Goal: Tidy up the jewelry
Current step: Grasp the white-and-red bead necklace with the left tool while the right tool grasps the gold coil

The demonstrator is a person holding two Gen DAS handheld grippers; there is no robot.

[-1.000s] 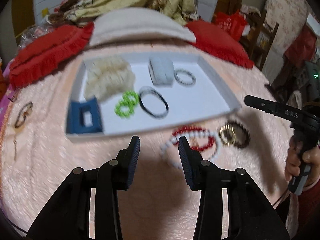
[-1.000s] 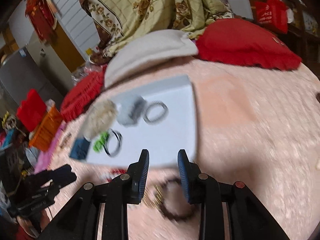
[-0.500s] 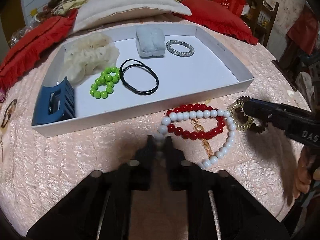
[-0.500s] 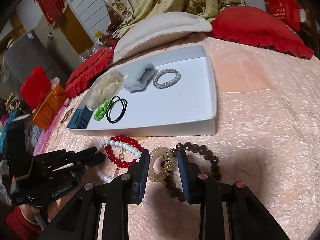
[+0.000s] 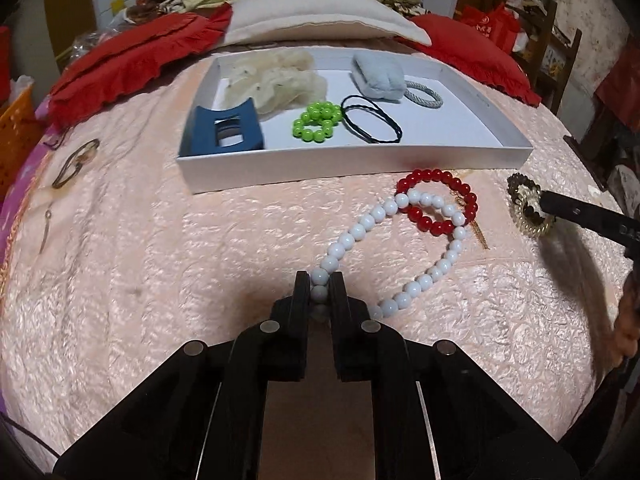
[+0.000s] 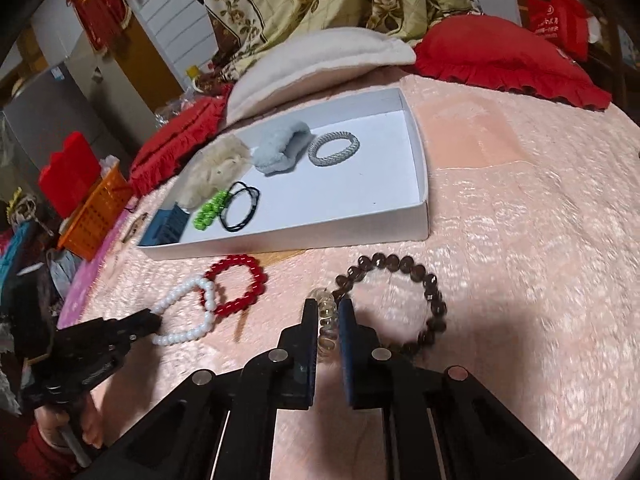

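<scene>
Now, left gripper (image 5: 319, 289): I have it clamped on the white bead necklace (image 5: 404, 236), pads pinching a bead at the strand's near end.
Right gripper (image 6: 328, 316): my jaws have just been closing; they now pinch the clear spiral hair tie (image 6: 326, 318).
Red bead bracelet (image 5: 438, 200): on the pink bedspread (image 5: 160, 260), overlapping the white strand, just before the tray's front wall.
Brown bead bracelet (image 6: 416, 300): on the bedspread, touching the spiral tie.
White tray (image 5: 360, 160): holds a blue hair claw (image 5: 222, 130) at its front left corner, a green bead bracelet (image 5: 316, 122), a black hair band (image 5: 372, 124), two scrunchies, and a grey band (image 6: 334, 149).
</scene>
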